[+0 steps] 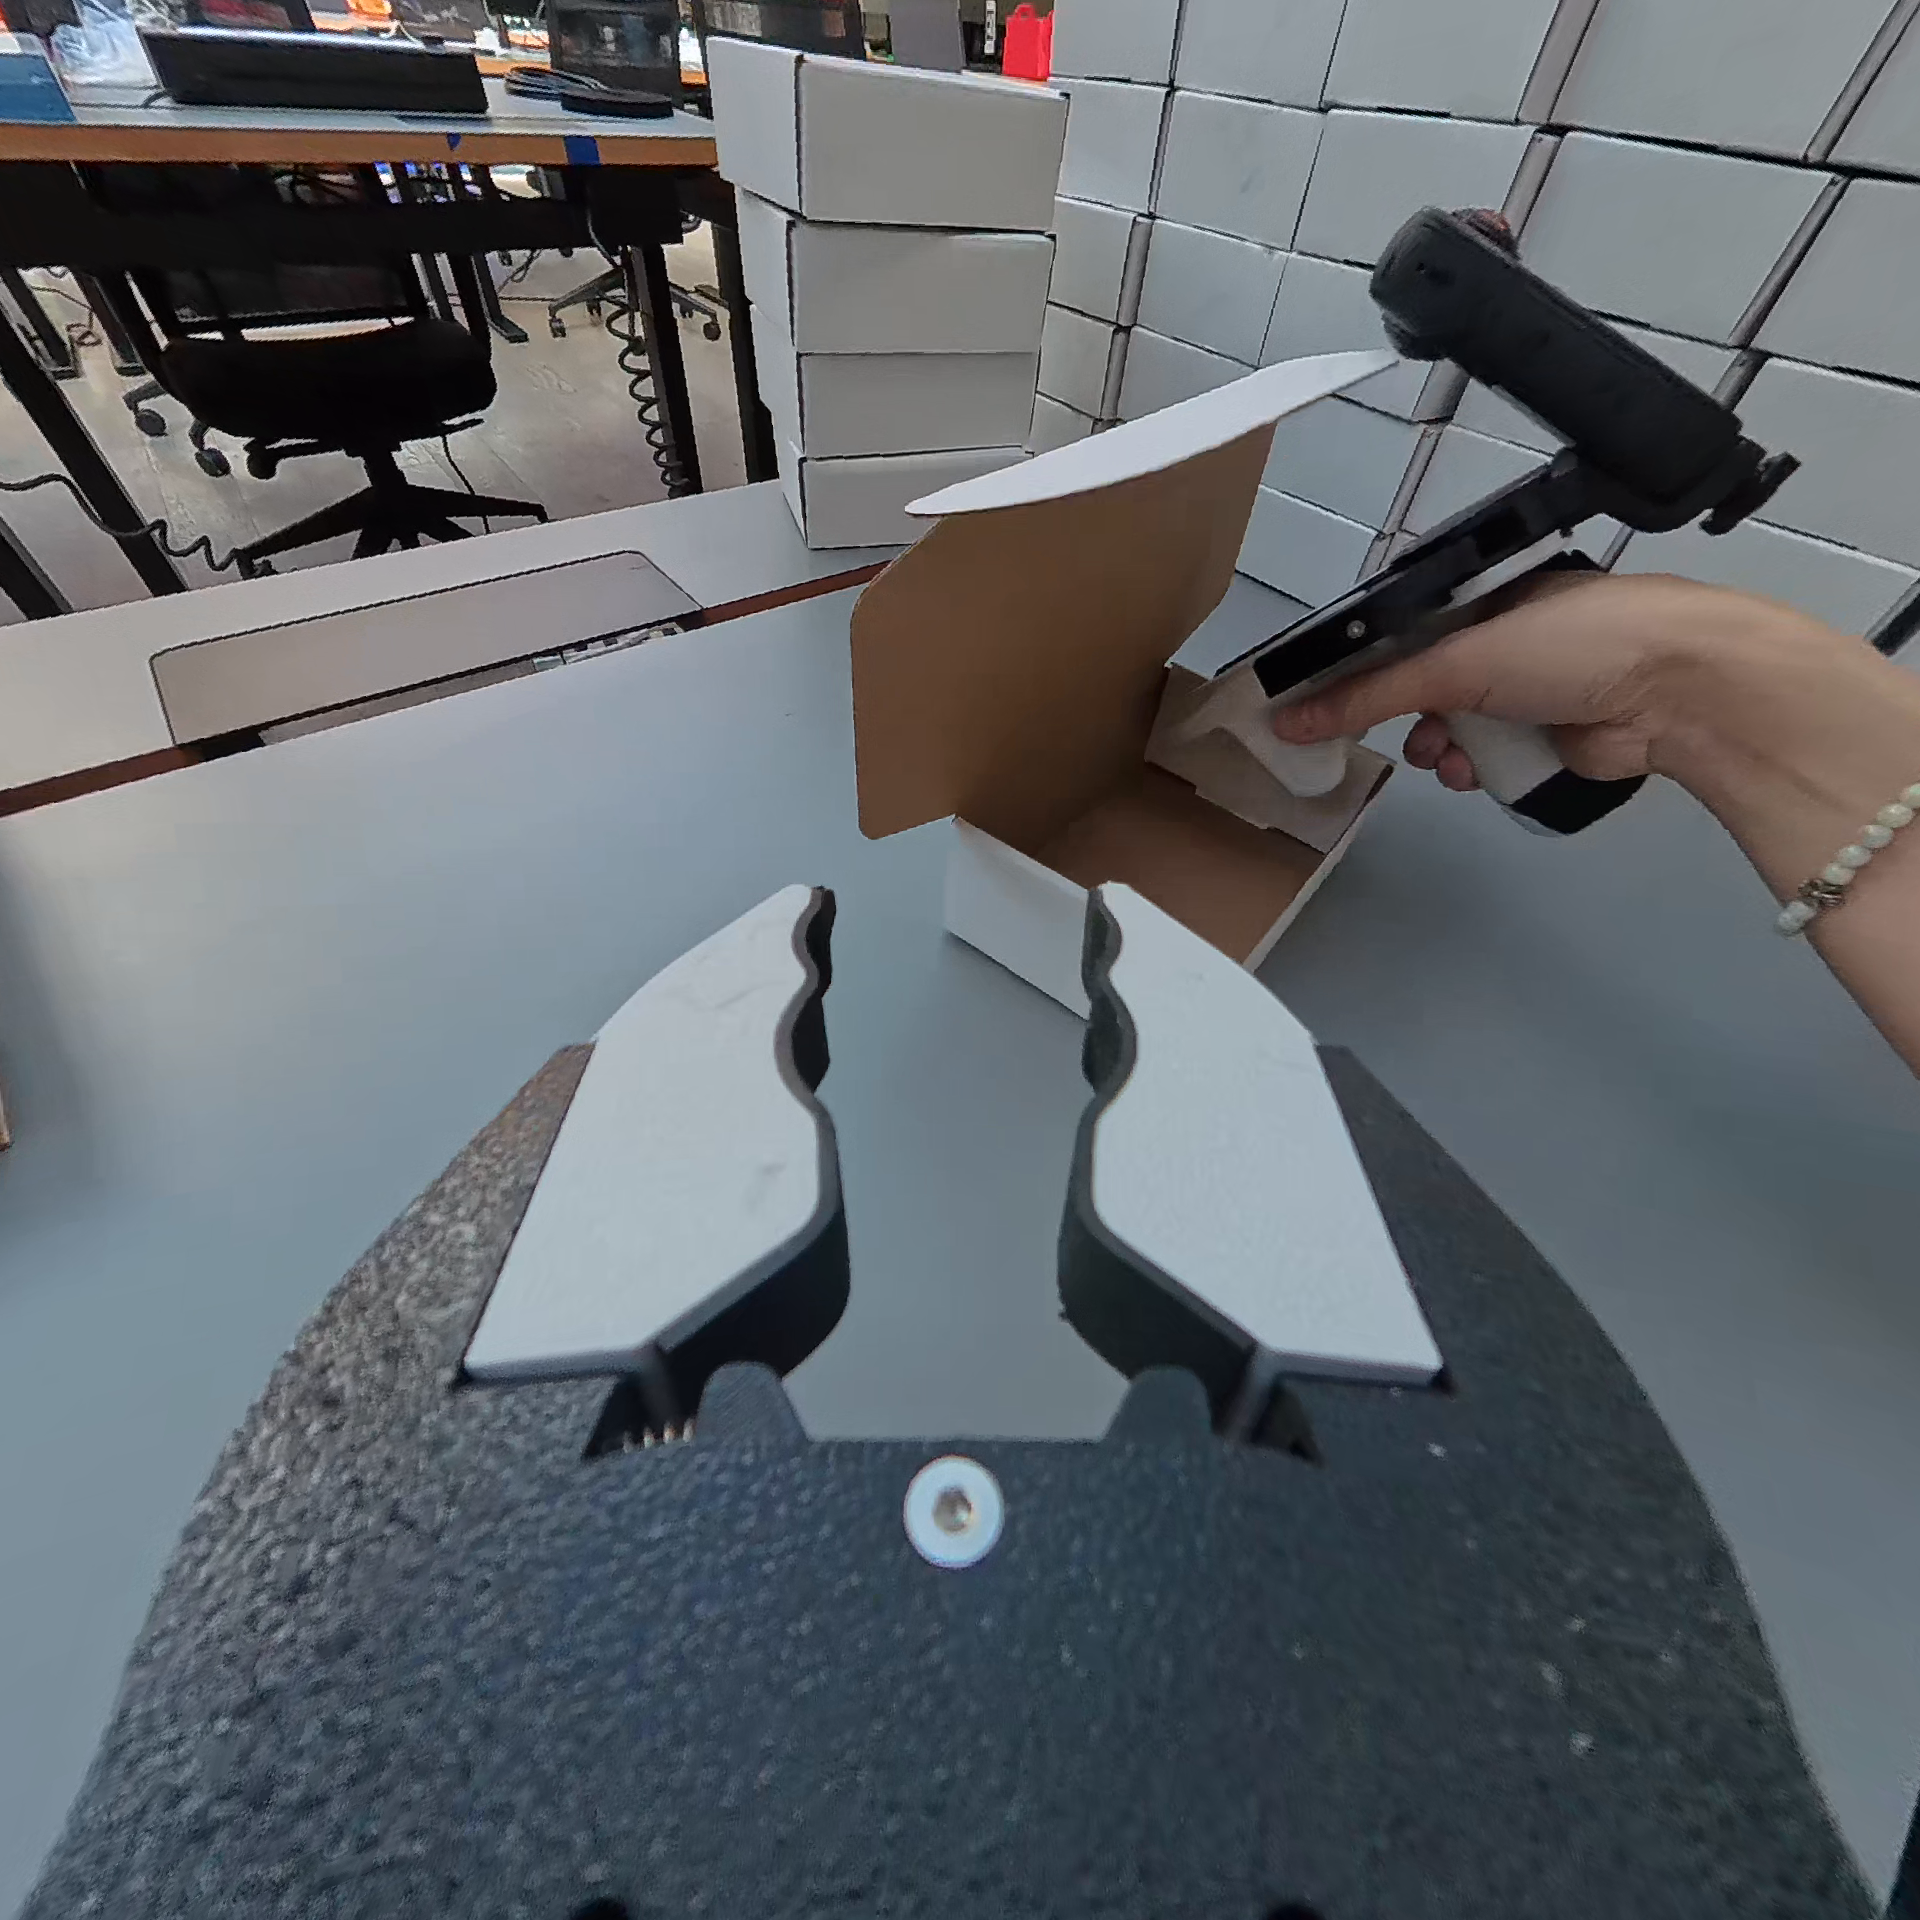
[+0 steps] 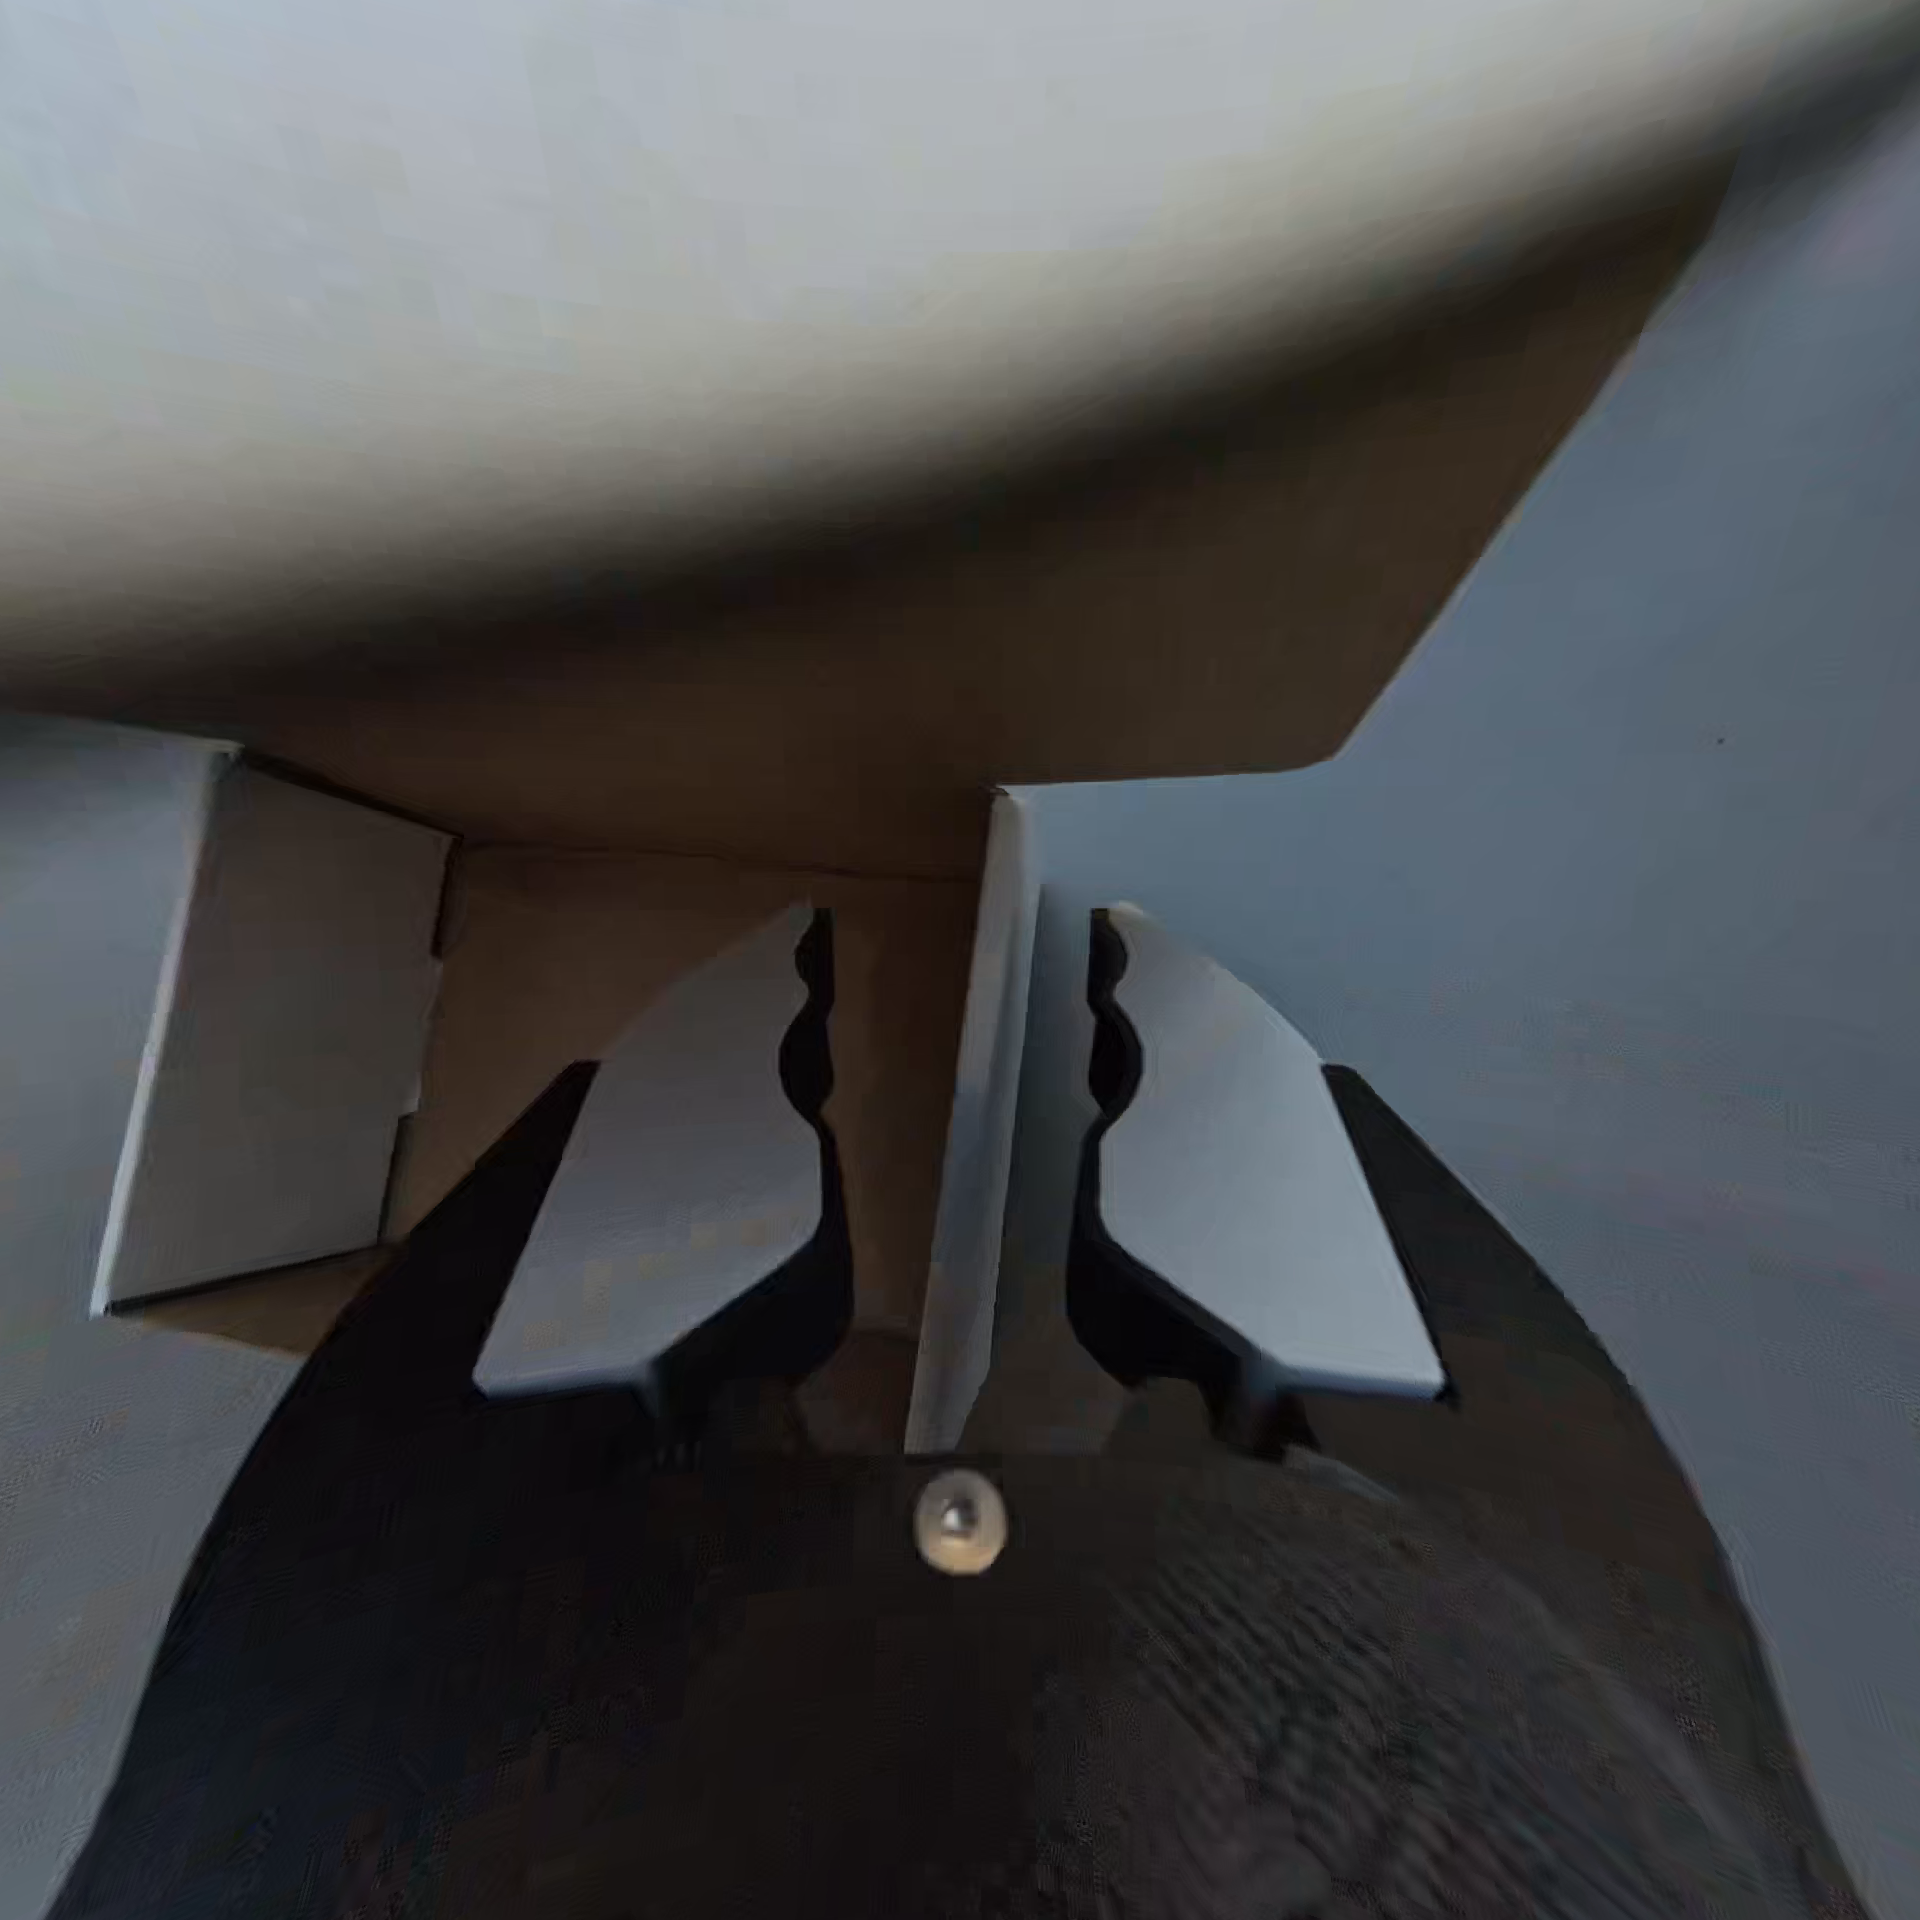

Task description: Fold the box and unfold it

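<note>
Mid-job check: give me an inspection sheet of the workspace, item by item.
Surface: grey table, bare around the job.
Job's things: box open, lid upright.
Clutter: nothing seen.
Grippers: left gripper open, short of the box; right gripper open, straddling a side wall.
Cables: coiled cable under the far desk.
Surroundings: stacked white boxes, office chair.

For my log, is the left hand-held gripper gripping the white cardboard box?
No, the left hand-held gripper is open, short of the white cardboard box.
</note>
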Available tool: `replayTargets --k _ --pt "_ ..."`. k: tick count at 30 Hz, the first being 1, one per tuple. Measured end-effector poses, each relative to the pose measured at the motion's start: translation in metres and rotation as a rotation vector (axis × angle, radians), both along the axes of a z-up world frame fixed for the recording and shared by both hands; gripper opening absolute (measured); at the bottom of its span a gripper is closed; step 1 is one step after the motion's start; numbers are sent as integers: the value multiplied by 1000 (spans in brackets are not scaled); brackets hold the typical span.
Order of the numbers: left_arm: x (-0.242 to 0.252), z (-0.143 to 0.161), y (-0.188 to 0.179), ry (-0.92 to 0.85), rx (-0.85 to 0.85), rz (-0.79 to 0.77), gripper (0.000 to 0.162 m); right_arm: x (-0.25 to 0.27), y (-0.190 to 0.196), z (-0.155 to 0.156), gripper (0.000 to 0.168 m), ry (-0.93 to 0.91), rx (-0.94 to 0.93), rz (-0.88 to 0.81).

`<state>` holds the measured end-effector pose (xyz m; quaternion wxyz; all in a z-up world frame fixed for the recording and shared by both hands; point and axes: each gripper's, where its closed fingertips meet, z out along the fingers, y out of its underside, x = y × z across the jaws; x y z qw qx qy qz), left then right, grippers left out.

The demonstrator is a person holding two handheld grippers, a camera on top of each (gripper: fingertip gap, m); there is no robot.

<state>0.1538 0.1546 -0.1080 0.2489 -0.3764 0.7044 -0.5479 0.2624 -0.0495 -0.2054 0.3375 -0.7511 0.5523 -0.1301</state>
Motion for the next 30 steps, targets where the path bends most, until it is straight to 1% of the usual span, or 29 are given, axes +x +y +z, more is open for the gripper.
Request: replayTargets --k 2,4,6,8,10,13,14,16,19,23,24,26,28,30 --pt "8 0 -4 -36 35 -15 47 -5 -8 10 60 -53 31 49" --pt "17 1 -8 -91 72 -51 51 -7 -17 27 65 -134 79 128" --pt "25 3 -10 -147 101 -95 52 -4 -28 46 65 -252 106 227" --pt "34 4 -12 -175 87 -152 53 6 -33 65 65 -385 166 322" --pt "44 5 -14 -175 46 -209 53 12 -31 80 64 -450 261 438" --pt "60 6 -14 -150 13 -278 49 24 -32 90 64 -519 249 573" --pt "64 6 -15 -137 5 -306 47 25 -32 90 63 -528 236 628" --pt "73 8 -17 -124 -26 -345 44 23 -29 89 54 -512 239 746" --pt "82 8 -25 -73 -69 -425 41 23 -25 95 51 -536 298 860" --pt "88 4 -40 -46 -28 -516 39 23 -24 104 42 -551 411 944" --pt "87 3 -43 -45 -10 -540 38 23 -24 104 39 -544 420 960" --pt "88 -1 -48 -42 31 -571 35 24 -24 103 38 -530 421 990" --pt "90 -3 -51 -22 34 -595 34 23 -22 102 36 -503 422 1023" --pt "92 -6 -53 -6 40 -609 30 24 -21 101 31 -494 414 1043"
